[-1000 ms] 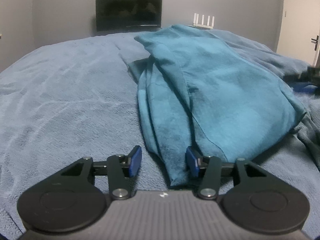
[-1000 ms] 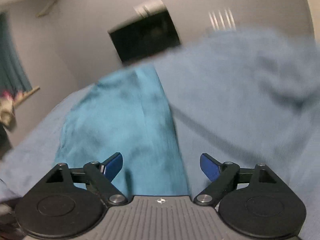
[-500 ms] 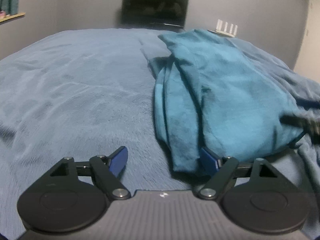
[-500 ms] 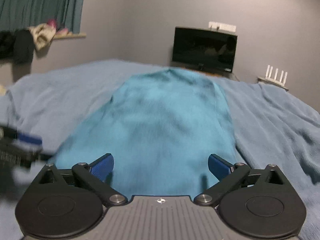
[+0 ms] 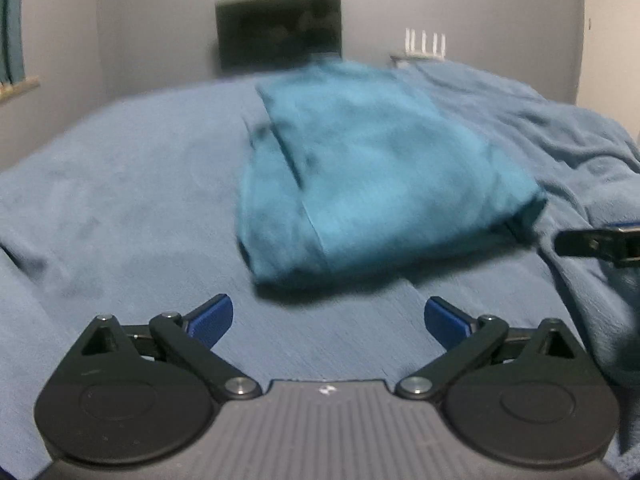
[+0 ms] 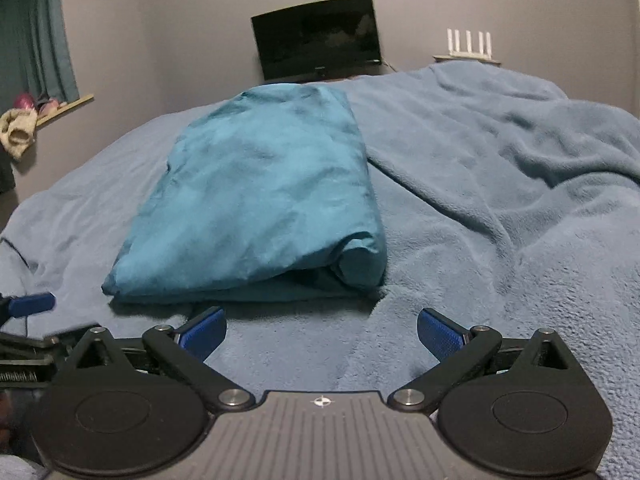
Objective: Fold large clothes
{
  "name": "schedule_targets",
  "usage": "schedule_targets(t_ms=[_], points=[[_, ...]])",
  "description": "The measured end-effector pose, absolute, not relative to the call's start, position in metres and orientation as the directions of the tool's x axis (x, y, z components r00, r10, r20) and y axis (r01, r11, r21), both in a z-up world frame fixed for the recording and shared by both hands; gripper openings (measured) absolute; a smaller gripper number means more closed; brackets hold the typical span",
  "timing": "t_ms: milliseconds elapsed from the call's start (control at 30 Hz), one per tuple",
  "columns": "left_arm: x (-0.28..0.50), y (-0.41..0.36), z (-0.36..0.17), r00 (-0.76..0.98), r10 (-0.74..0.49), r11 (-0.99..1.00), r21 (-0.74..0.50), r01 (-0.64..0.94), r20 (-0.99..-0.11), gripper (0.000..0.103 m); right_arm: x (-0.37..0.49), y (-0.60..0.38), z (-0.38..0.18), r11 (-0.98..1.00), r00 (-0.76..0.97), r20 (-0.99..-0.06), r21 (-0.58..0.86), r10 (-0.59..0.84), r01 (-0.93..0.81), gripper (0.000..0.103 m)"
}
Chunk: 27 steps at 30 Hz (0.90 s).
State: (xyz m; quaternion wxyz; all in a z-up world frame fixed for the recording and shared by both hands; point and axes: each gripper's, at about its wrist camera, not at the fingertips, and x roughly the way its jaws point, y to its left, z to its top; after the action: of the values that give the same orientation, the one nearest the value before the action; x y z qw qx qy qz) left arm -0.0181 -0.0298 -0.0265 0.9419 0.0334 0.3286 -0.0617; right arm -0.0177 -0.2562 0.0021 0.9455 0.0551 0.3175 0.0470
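Observation:
A teal garment (image 5: 372,176) lies folded into a thick bundle on the blue blanket; it also shows in the right wrist view (image 6: 256,200). My left gripper (image 5: 327,322) is open and empty, a short way back from the bundle's near edge. My right gripper (image 6: 320,332) is open and empty, just in front of the bundle's near edge. The right gripper's finger shows at the right edge of the left wrist view (image 5: 600,242). The left gripper's blue fingertip shows at the left edge of the right wrist view (image 6: 32,304).
The blue fleece blanket (image 6: 500,208) covers the bed, with rumpled folds on the right. A dark monitor (image 6: 318,42) and a white router (image 6: 468,44) stand at the far wall. A windowsill with clothes (image 6: 24,120) is on the left.
My left gripper opened wide and pulled back from the garment's near edge. My right gripper swung round and now faces the bundle squarely from a little further back. The garment lies still.

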Motion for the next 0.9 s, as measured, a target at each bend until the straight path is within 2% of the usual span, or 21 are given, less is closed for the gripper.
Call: schedule_targets(t_ms=[167,500,900], points=[[-0.012,-0.038,-0.048,0.735,-0.057,0.984,0.085,0.155,-0.676,0.103,-0.008,-0.246,-0.01,0.996,0.776,-0.624,0.081,0.089,-0.049,0.103],[-0.012,-0.026,-0.049,0.729,-0.077,0.99,0.032,0.135,-0.68,0.103,-0.002,-0.241,-0.017,0.997,0.761,-0.645,0.05,0.075,-0.056,0.103],[-0.011,-0.027,-0.048,0.73,-0.075,0.99,0.035,0.135,-0.68,0.103,0.001,-0.243,-0.019,0.998,0.753,-0.655,0.038,0.067,-0.056,0.103]])
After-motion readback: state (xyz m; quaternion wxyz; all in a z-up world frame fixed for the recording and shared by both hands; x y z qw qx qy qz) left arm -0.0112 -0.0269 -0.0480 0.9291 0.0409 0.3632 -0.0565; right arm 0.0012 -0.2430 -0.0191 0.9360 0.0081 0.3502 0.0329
